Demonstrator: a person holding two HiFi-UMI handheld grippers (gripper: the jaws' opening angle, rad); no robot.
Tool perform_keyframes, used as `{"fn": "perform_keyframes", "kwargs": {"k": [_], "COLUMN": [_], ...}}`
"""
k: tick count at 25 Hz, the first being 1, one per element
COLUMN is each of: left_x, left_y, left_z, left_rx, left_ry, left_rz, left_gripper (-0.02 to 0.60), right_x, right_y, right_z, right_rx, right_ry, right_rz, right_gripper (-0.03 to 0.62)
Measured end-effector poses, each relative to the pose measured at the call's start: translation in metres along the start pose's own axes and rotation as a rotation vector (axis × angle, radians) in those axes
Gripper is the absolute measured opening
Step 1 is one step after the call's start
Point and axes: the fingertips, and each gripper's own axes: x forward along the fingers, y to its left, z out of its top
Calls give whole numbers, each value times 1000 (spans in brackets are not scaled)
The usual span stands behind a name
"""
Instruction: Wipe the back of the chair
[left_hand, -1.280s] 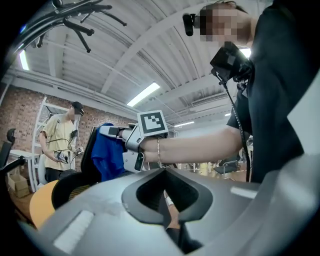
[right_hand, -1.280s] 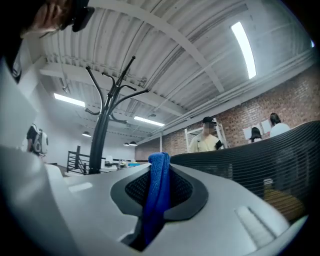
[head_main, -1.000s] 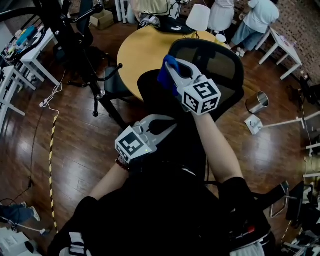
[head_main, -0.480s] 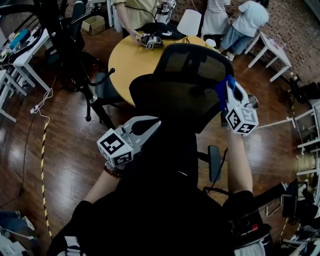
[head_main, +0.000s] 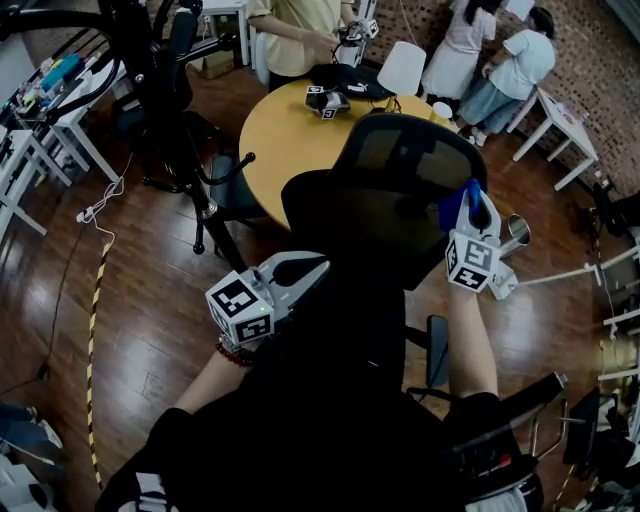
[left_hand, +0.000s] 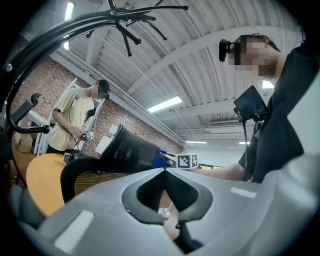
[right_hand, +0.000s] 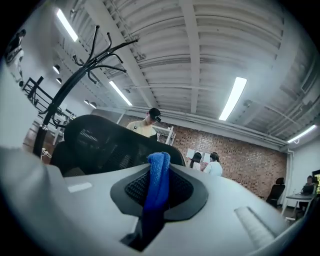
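The right gripper (head_main: 473, 193) is clamping a blue cloth (right_hand: 158, 176) between its closed jaws. The cloth is standing as a narrow folded band along the jaw line, its long axis running out past the tips. In the head view it is lying at the right edge of the black mesh chair back (head_main: 405, 160), seemingly touching it. The left gripper (head_main: 316, 265) is hanging lower, by the chair's dark near part, with its jaws together and nothing between them.

The chair back is spreading widest from side to side, and in the left gripper view it is leaning rather than standing upright. A round yellow bench (head_main: 275, 115) is sitting just beyond it.

As I judge the risks, the cloth is working at the very edge, so a further outward stroke would be slipping off into air. With no gripper steadying the chair, pressure may be swivelling it away. The narrow fold is also leaving the hard jaw tips close to the mesh, where they could be snagging.
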Motion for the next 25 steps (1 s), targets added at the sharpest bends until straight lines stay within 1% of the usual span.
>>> {"fn": "perform_keyframes", "kwargs": {"k": [3, 6, 9, 13, 15, 18, 21, 25], "left_x": [-1, 0, 5, 10, 11, 9, 7, 0], "left_y": [2, 1, -1, -6, -10, -11, -12, -9], "left_z": [0, -4, -9, -11, -12, -13, -14, -11], "left_rx": [16, 13, 10, 17, 10, 1, 2, -6], "left_ry": [0, 8, 11, 18, 20, 25, 22, 17], "left_rz": [-11, -9, -25, -46, -54, -59, -63, -61], "left_gripper": [6, 6, 5, 6, 6, 6, 5, 6], "right_x": [14, 24, 33, 42, 44, 50, 52, 52], "right_y": [17, 35, 56, 80, 98, 127, 146, 168], "right_z": [1, 4, 8, 16, 21, 31, 38, 49], "right_rx": [-25, 18, 71, 121, 147, 149, 160, 158], "right_ry": [24, 30, 18, 39, 36, 27, 19, 7], "right_rz": [-26, -29, 19, 74, 134, 209, 235, 291], "right_gripper": [37, 37, 37, 37, 37, 37, 35, 34]}}
